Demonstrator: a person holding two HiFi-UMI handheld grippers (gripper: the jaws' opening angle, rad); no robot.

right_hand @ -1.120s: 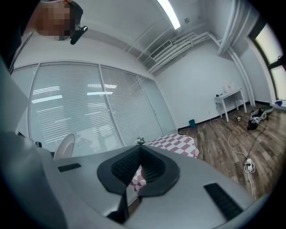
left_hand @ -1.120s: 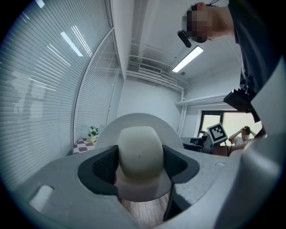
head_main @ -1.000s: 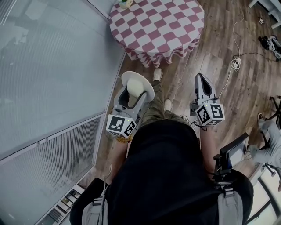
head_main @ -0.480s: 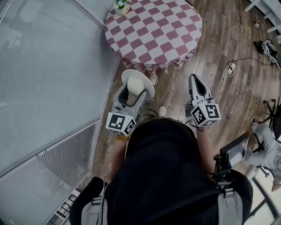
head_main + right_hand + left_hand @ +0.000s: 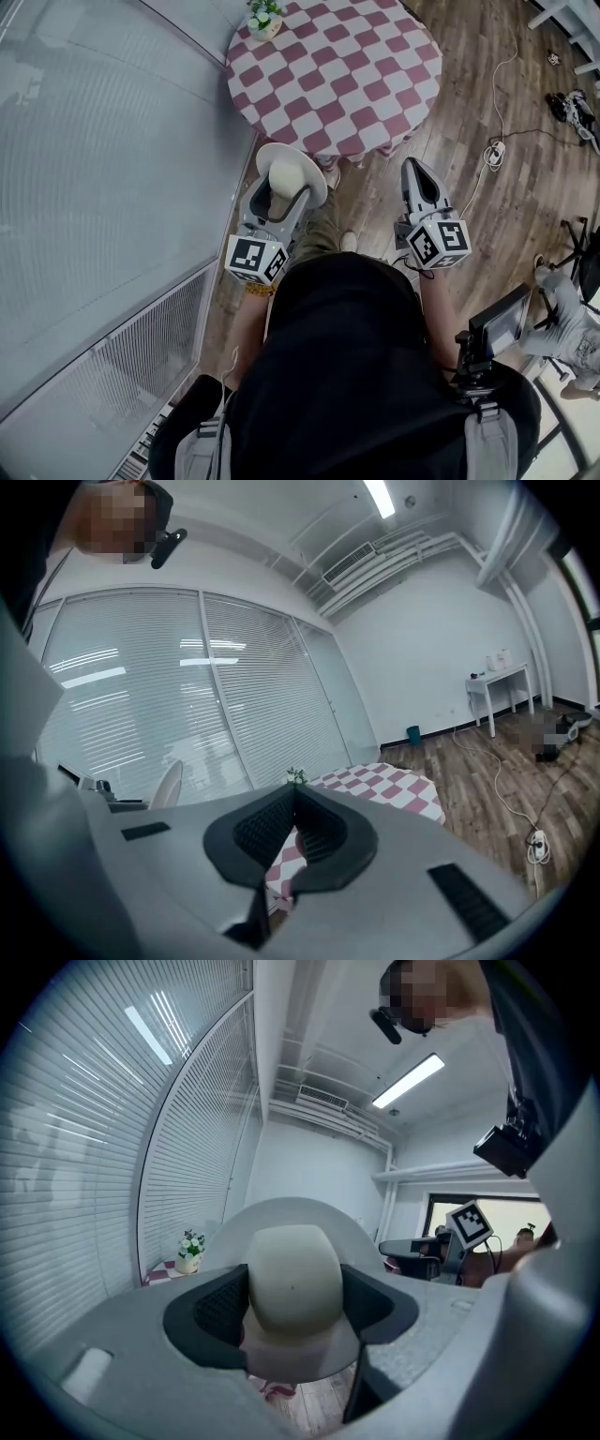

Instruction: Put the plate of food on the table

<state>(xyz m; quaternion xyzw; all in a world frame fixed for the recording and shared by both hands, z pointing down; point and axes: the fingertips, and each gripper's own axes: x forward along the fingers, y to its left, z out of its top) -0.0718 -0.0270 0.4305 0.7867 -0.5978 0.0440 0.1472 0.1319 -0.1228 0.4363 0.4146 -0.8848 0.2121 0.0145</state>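
Between left tongs (image 5: 295,1288), clamped: white round plate (image 5: 281,1213) carrying pale domed food (image 5: 291,1255). Right tongs (image 5: 293,803) closed, empty. Carry step, I'd say; next: lower onto red-white checked tabletop (image 5: 347,75) ahead.

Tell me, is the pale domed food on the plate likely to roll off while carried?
Probably not easily: the food is a domed lump with a broad base, so rolling looks unlikely. It might slide if the smooth-looking plate tilts. The left gripper holds the plate with jaws flanking the food, which likely steadies it.
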